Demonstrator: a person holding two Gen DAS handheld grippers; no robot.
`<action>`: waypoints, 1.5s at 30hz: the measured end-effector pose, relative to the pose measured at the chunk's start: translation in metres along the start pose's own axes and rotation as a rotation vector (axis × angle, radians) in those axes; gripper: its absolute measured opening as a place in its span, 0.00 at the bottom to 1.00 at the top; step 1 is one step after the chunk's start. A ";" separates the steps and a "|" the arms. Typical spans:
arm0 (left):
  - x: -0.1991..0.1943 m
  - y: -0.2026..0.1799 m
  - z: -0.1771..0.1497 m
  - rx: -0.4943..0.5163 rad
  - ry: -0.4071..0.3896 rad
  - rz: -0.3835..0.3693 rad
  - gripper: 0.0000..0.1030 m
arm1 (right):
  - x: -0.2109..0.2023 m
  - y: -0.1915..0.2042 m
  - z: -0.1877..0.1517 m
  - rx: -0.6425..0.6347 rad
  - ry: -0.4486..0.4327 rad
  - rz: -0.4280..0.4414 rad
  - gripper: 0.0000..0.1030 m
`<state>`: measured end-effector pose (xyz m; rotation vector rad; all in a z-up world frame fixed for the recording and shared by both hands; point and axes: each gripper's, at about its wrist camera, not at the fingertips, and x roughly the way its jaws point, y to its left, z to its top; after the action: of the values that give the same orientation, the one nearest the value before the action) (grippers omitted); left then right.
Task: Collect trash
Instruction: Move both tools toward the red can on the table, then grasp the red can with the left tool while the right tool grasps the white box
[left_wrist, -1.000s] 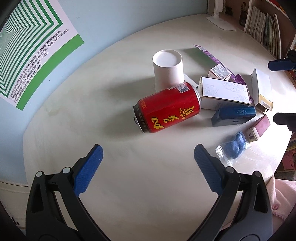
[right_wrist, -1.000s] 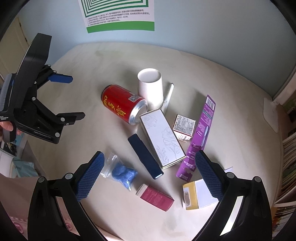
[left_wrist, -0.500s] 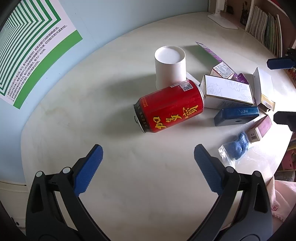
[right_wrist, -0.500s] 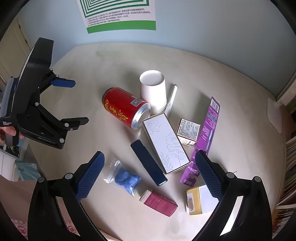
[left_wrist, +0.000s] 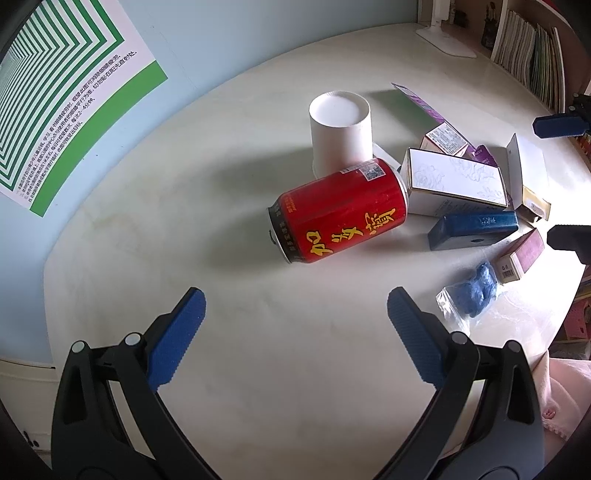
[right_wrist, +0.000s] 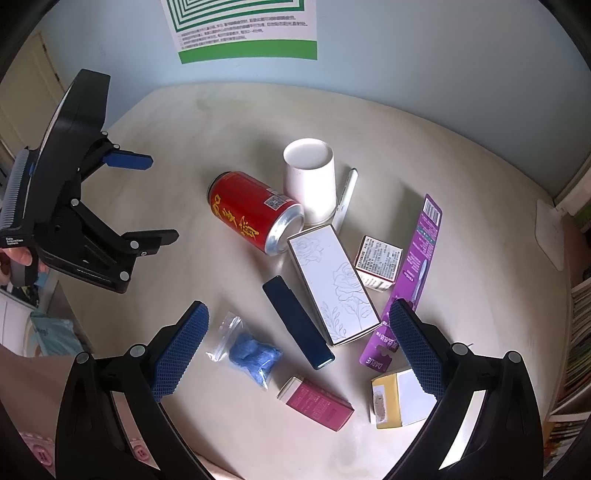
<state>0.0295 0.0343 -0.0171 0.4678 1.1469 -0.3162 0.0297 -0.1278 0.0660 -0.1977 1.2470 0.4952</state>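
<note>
A red can (left_wrist: 340, 212) (right_wrist: 255, 212) lies on its side on the round table (left_wrist: 184, 206), touching a white paper cup (left_wrist: 340, 131) (right_wrist: 310, 181). Beside them lie a white rose-print box (right_wrist: 332, 288), a dark blue box (right_wrist: 297, 321), a bag of blue material (right_wrist: 249, 352), a pink box (right_wrist: 314, 402), a yellow-white box (right_wrist: 397, 398), a purple card (right_wrist: 410, 280) and a small labelled box (right_wrist: 378, 262). My left gripper (left_wrist: 295, 332) is open and empty, just short of the can; it also shows in the right wrist view (right_wrist: 147, 195). My right gripper (right_wrist: 295, 347) is open and empty above the blue box.
A green-striped poster (right_wrist: 243, 26) hangs on the blue wall behind the table. Bookshelves (left_wrist: 524, 48) stand at the right. A white lamp base (left_wrist: 447, 40) sits at the far table edge. A thin white stick (right_wrist: 345, 201) lies next to the cup.
My left gripper has moved closer to the can. My right gripper has drawn back a little, so the trash sits lower in its view. Both stay open.
</note>
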 end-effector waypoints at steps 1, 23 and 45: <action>0.000 -0.001 0.000 0.003 -0.001 0.003 0.94 | 0.000 0.000 0.000 -0.001 0.000 0.002 0.94; 0.009 -0.003 0.007 0.052 0.014 0.013 0.94 | 0.012 -0.003 -0.003 0.003 0.024 0.010 0.94; 0.069 -0.013 0.049 0.346 0.038 -0.037 0.94 | 0.070 -0.028 0.017 0.027 0.131 0.020 0.85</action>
<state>0.0890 -0.0023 -0.0672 0.7588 1.1422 -0.5443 0.0729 -0.1279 0.0022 -0.1977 1.3842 0.4889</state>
